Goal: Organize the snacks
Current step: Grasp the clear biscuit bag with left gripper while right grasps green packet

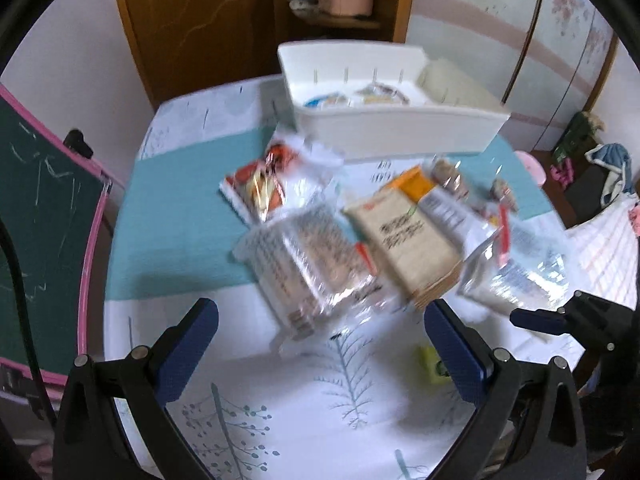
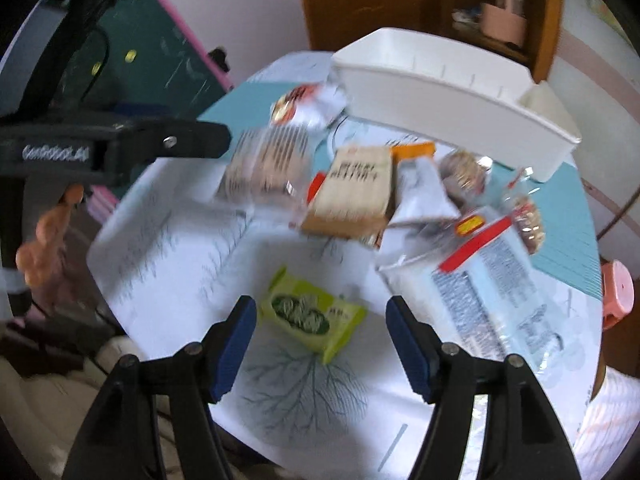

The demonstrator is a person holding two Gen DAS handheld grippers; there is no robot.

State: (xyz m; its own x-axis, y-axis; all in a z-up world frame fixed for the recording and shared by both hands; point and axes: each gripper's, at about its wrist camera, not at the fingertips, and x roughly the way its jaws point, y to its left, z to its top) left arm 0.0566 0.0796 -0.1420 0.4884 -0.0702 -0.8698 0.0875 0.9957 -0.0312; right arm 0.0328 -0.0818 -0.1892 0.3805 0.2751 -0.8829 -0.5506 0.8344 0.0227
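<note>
Currently, stock on the bench (image 1: pixel 168 216), which is covered by a white and teal tree-print cloth:

- White bin (image 1: pixel 400 128), upper centre of the left wrist view, at the far side of the bench; a few small packets lie inside.
- Red-and-white packet (image 1: pixel 264 180), just in front of the bin's left end.
- Clear cracker pack (image 1: pixel 308 256), centre of the frame.
- Tan pack with dark print (image 1: pixel 404 240), touching the cracker pack's right side.
- Large clear bag with a red strip (image 2: pixel 480 276), right of centre in the right wrist view.
- Green packet (image 2: pixel 312 312), lower centre of that view, lying alone on the cloth.

Left tool (image 1: pixel 320 352): fingers wide apart, nothing between them, above bare cloth near the cracker pack.
Right tool (image 2: pixel 320 348): fingers apart, holding nothing, the green packet just beyond the tips.

All views are motion-blurred.
</note>
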